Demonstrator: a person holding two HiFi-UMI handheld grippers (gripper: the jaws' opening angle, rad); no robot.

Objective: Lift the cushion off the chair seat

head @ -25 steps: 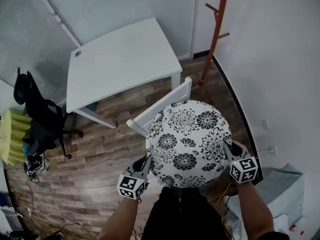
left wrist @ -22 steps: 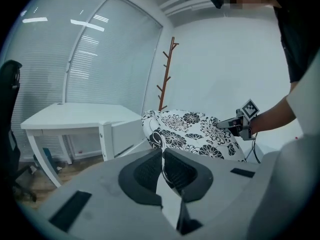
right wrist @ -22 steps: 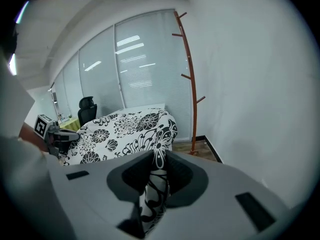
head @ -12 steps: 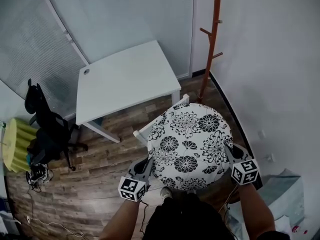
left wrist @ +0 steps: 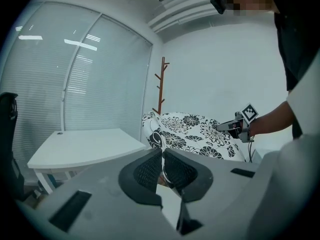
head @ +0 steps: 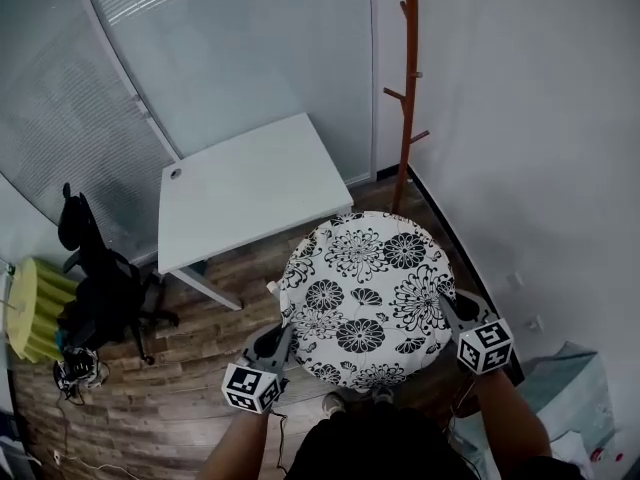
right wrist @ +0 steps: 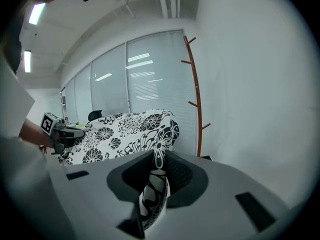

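The cushion (head: 365,303) has come up since a second ago: the white chair back that stuck out beyond its far edge is now almost all covered, and more of the coat rack (head: 405,98) has come into the head view. Only a white sliver of the chair (head: 271,288) shows, at the cushion's 9 o'clock edge.

So here's where I am. The cushion, round, white with black flowers, hangs between my two grippers, face up and roughly level, above the wood floor (head: 190,368).

The left gripper (head: 272,340) bites the rim at about 8 o'clock. In the left gripper view its pads are clenched on a thin edge of the patterned fabric, with almost no gap between them.

The right gripper (head: 443,303) has the rim at about 3 o'clock. In its own view the jaws are clamped on a fold of the cover, and a strip of black-and-white cloth hangs down through them toward the camera.

Around the cushion in the head view: the white table (head: 250,193) sits at 11 o'clock, well apart from it. The coat rack stands at 12 o'clock against the wall. A black office chair (head: 95,278) is far off at 9 o'clock, with something yellow (head: 30,308) just beyond it at the frame's edge.
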